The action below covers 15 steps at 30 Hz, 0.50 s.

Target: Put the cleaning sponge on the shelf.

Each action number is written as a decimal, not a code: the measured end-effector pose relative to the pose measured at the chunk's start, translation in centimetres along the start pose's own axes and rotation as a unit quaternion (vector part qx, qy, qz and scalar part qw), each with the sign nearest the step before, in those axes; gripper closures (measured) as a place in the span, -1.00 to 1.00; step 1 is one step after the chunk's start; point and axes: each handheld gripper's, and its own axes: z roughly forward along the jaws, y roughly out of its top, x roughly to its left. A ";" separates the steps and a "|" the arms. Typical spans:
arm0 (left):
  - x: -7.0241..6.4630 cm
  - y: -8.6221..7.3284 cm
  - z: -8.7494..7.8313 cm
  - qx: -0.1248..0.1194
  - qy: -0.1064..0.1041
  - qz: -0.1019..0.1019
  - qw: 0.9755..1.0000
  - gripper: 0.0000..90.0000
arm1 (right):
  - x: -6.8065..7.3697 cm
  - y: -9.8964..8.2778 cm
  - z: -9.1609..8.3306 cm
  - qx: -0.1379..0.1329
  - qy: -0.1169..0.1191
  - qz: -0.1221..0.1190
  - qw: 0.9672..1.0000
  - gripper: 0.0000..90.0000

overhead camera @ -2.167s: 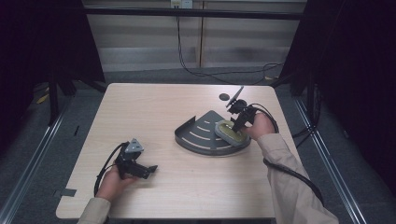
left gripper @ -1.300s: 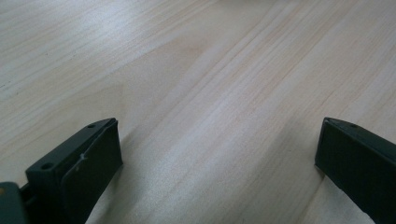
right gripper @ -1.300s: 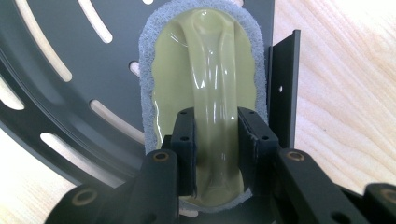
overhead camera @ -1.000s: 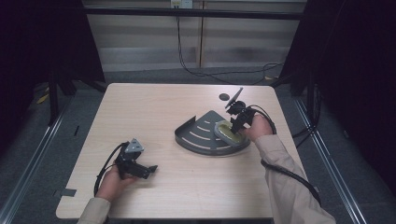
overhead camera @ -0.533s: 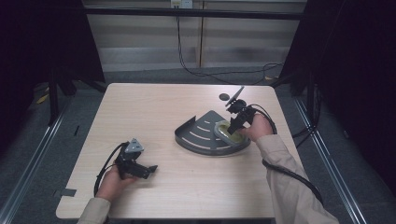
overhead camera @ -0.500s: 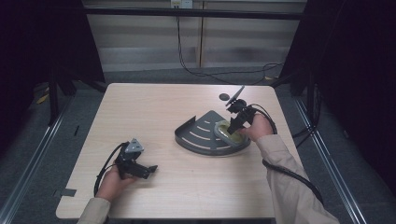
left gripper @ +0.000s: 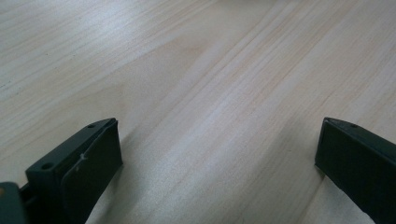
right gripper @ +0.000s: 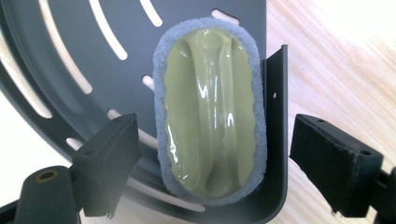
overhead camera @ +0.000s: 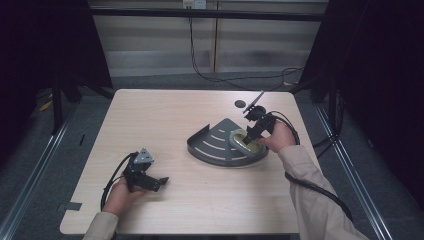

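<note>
A dark grey quarter-round slotted tray [overhead camera: 212,145] lies on the wooden table right of centre. In its right corner lies an olive-green scrubber [overhead camera: 242,140] with a grey sponge base. My right gripper [overhead camera: 250,134] hangs just over it. In the right gripper view the scrubber [right gripper: 210,112] rests flat against the tray [right gripper: 70,46] wall, and the right gripper [right gripper: 215,140] has just been opening, its jaws standing wide on either side without touching it. My left gripper [overhead camera: 162,181] rests at the table's front left; the left gripper [left gripper: 219,135] is open over bare wood.
A small dark round disc [overhead camera: 240,104] sits on the table behind the tray. Black cables trail from both grippers, and one runs off the table's right edge [overhead camera: 305,135]. Bare wood spans the left and front of the table.
The right gripper's jaws have spread off the scrubber, which stays lying in the tray. The right hand has shifted only slightly. The left hand has kept still.
</note>
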 end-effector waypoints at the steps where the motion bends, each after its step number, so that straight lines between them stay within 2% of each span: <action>1: 0.0 0.0 0.0 0.000 0.000 0.000 1.000 -1.00 | 0.0 0.0 0.0 -0.001 0.003 -0.002 1.000 -0.66; 5: 0.0 0.0 0.0 0.000 0.000 0.000 1.000 -1.00 | 0.1 -0.2 -0.4 -0.003 0.013 -0.004 1.000 -0.64; 15: 0.0 0.0 0.0 0.000 -0.001 0.001 1.000 -1.00 | 0.7 -0.5 -1.4 -0.014 0.018 -0.015 1.000 -0.65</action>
